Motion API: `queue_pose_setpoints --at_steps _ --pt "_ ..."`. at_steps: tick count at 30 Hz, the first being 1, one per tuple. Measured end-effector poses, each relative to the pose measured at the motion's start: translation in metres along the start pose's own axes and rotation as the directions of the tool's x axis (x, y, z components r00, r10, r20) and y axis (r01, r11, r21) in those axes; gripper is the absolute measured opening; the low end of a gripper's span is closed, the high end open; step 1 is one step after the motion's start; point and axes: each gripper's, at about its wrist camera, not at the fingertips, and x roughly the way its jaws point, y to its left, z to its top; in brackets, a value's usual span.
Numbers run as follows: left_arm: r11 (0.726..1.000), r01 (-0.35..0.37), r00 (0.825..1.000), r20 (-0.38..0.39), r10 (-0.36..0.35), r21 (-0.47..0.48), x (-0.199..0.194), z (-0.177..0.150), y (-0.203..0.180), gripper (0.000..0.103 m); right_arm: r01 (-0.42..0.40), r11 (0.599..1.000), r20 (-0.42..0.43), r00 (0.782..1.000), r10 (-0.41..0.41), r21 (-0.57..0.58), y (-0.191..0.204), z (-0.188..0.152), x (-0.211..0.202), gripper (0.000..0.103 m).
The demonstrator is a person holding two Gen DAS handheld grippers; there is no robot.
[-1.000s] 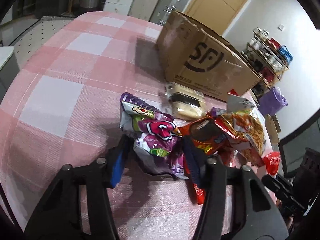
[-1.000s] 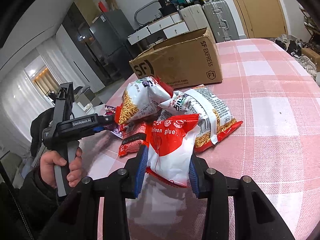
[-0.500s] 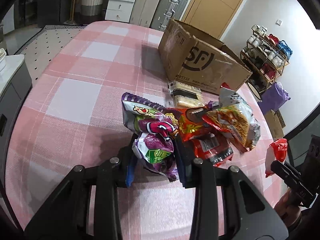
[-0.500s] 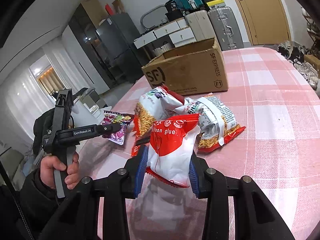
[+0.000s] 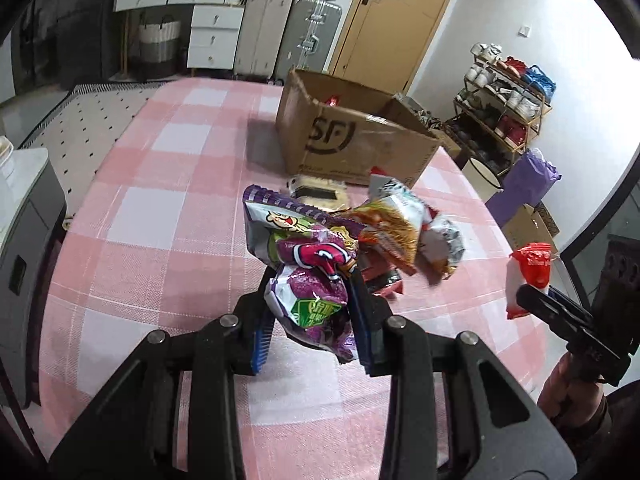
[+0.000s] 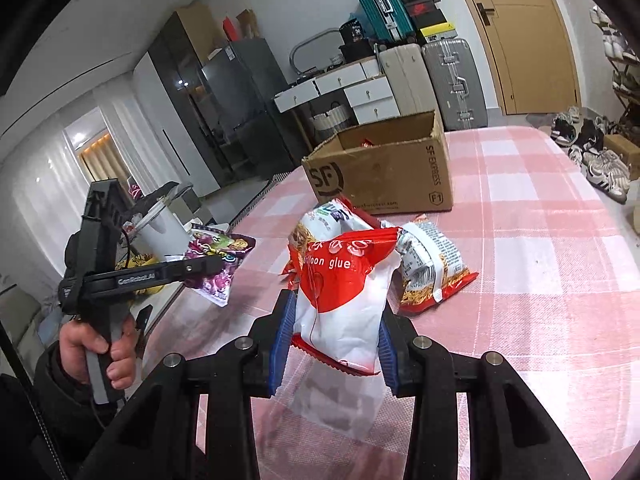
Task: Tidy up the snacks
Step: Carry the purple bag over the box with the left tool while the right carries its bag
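My left gripper (image 5: 312, 320) is shut on a purple snack bag (image 5: 308, 264) and holds it above the pink checked table (image 5: 160, 200); it also shows in the right wrist view (image 6: 218, 260). My right gripper (image 6: 332, 332) is shut on a red and white bag (image 6: 344, 292) lifted off the table; that bag shows at the right of the left wrist view (image 5: 528, 276). Noodle snack bags (image 5: 404, 232) lie in a pile on the table, also seen in the right wrist view (image 6: 428, 264). An open SF cardboard box (image 5: 352, 140) stands behind them, with something red inside.
A flat beige packet (image 5: 318, 194) lies by the box's front. A grey cabinet (image 5: 20, 248) stands off the table's left edge. Suitcases (image 6: 452, 80) and white drawers (image 6: 360, 96) line the back wall. A shoe rack (image 5: 508, 100) stands at the right.
My left gripper closed on the purple bag and lifted it off the pile. My right gripper rose higher with the red and white bag. Both views now look down into the box.
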Motion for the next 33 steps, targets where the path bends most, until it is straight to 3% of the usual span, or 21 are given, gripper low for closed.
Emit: queue_pose_setpoints --at_steps 13,26,33 --pt "0.992 0.064 0.997 0.027 -0.067 0.111 -0.044 0.005 -0.044 0.03 0.052 0.995 0.066 0.997 -0.046 -0.084 0.013 0.033 -0.028 0.038" --pt "0.982 0.094 0.995 0.03 -0.1 0.163 -0.063 0.046 -0.06 0.03 0.055 0.982 0.111 0.993 -0.035 -0.182 0.032 0.079 -0.044 0.038" --pt "0.979 0.092 0.995 0.019 -0.097 0.182 -0.05 0.078 -0.065 0.031 0.044 0.979 0.105 0.994 -0.024 -0.2 0.034 0.106 -0.04 0.038"
